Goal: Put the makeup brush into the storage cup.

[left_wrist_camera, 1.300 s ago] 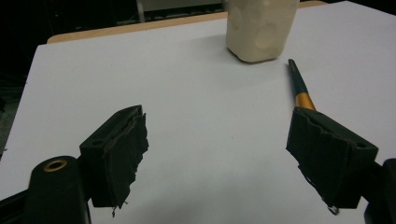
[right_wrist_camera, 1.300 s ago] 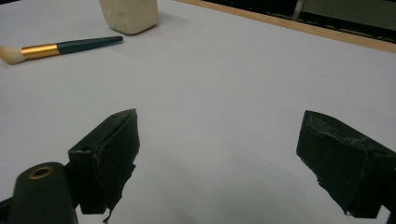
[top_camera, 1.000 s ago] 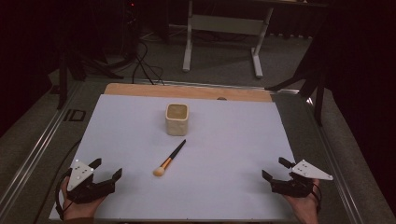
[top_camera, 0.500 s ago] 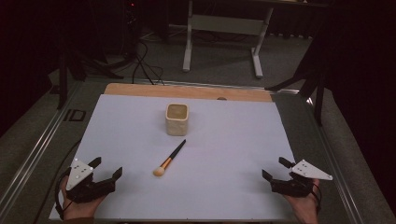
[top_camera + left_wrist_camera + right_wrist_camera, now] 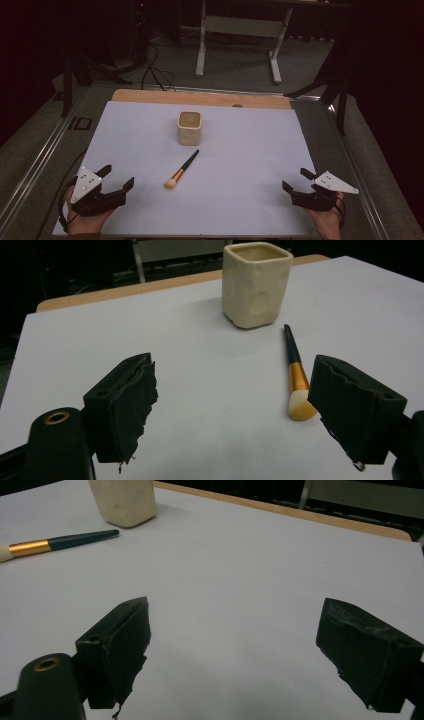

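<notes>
The makeup brush [image 5: 181, 169] lies flat on the white sheet [image 5: 250, 165], just in front of the cream cup [image 5: 189, 127], with its handle tip pointing toward the cup and its pale bristle head on the near side. The left gripper [image 5: 116, 179] rests at the near left of the cup, jaws wide open and holding nothing; the brush head is near its right jaw. The right gripper [image 5: 295, 181] is well apart, at the near right, also wide open and empty. Between both grippers and the brush is only bare sheet.
</notes>
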`<control>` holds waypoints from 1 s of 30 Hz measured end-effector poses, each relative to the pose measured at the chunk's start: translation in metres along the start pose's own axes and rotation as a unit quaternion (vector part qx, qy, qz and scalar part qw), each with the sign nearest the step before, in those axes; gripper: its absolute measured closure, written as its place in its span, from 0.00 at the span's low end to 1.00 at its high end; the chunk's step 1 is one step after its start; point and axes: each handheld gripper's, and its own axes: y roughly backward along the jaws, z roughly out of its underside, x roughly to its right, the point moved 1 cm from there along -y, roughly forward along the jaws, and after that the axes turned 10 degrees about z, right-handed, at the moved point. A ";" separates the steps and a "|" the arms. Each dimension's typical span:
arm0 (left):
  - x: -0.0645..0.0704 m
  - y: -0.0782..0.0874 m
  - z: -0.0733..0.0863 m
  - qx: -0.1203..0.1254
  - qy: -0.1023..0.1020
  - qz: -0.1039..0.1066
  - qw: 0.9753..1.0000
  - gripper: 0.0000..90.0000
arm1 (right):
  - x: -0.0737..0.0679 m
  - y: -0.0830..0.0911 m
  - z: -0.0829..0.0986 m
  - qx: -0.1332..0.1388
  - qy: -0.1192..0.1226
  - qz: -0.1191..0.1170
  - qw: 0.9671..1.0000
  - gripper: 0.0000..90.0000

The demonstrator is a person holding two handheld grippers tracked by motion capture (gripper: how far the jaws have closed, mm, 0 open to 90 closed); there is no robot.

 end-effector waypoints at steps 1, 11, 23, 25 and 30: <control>0.000 0.000 -0.001 0.001 0.000 0.003 1.000 0.21 | 0.001 0.000 0.000 0.000 0.000 0.001 1.000 0.15; 0.003 0.001 -0.017 0.009 -0.014 0.006 1.000 0.21 | 0.001 0.000 0.000 0.001 -0.002 0.002 1.000 0.15; 0.005 -0.008 -0.032 0.013 -0.025 0.008 1.000 0.22 | 0.001 0.001 0.000 0.007 -0.005 -0.001 1.000 0.15; 0.005 -0.009 -0.033 0.012 -0.024 0.008 1.000 0.22 | 0.001 0.001 -0.001 0.007 -0.004 -0.001 1.000 0.15; 0.004 -0.015 -0.037 0.007 -0.025 0.010 1.000 0.21 | 0.001 0.001 0.000 0.007 -0.004 -0.001 1.000 0.15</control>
